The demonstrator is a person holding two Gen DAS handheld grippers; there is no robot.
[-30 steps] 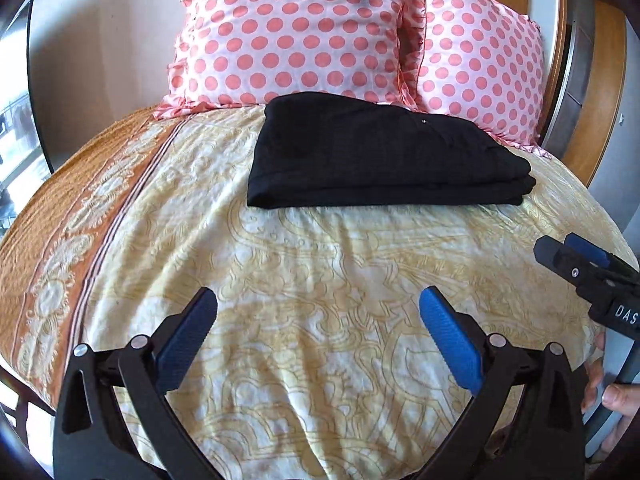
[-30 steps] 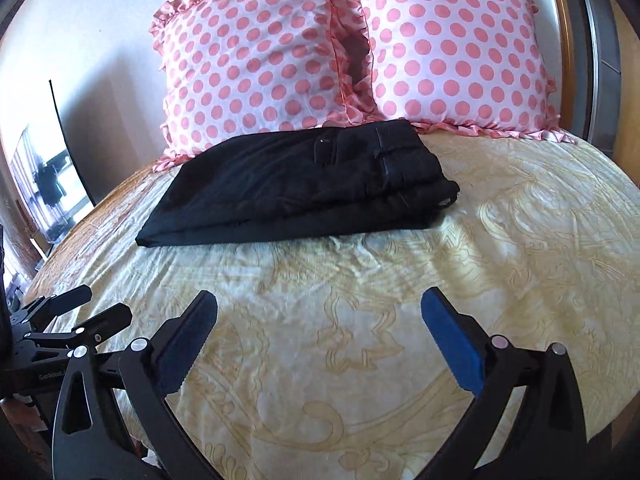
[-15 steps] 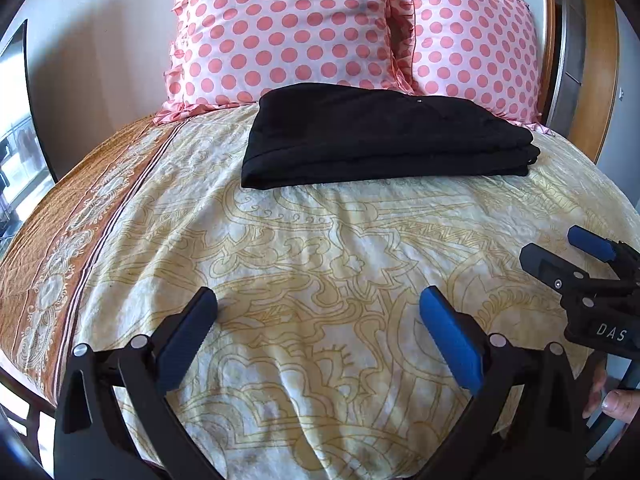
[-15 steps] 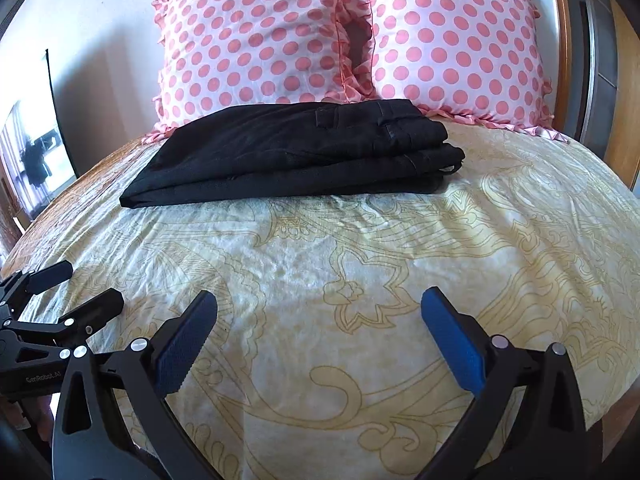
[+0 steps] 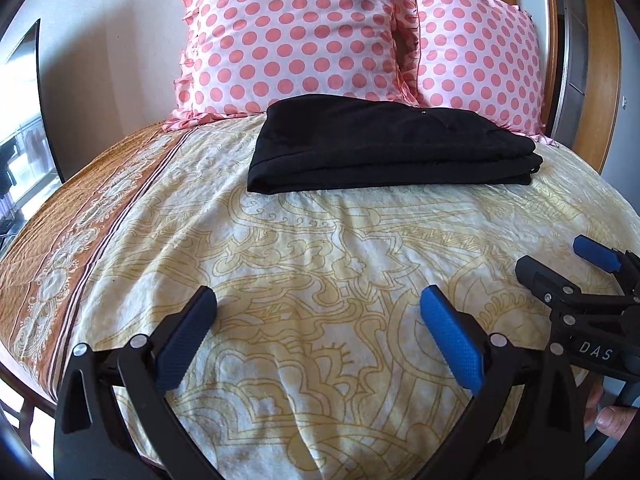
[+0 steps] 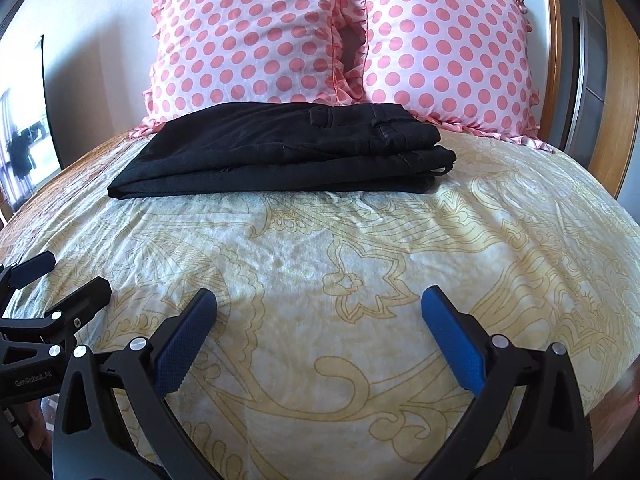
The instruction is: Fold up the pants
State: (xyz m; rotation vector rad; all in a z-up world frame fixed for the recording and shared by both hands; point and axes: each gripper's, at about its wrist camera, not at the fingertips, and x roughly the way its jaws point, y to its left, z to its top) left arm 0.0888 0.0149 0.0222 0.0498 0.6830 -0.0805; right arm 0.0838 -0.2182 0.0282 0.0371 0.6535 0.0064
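Black pants (image 5: pixel 384 144) lie folded at twelve o'clock on the yellow bedspread (image 5: pixel 320 264), against two polka-dot pillows (image 5: pixel 292 36). Left gripper (image 5: pixel 318 336) and right gripper (image 6: pixel 320 336) hover level near the bed's foot, side by side, fingers spread wide, holding nothing.

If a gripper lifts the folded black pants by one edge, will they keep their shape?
Probably not. The black pants are soft cloth in loose stacked layers, so they would likely droop and unfold. Pushed across the wrinkled bedspread, they would probably bunch rather than slide neatly.
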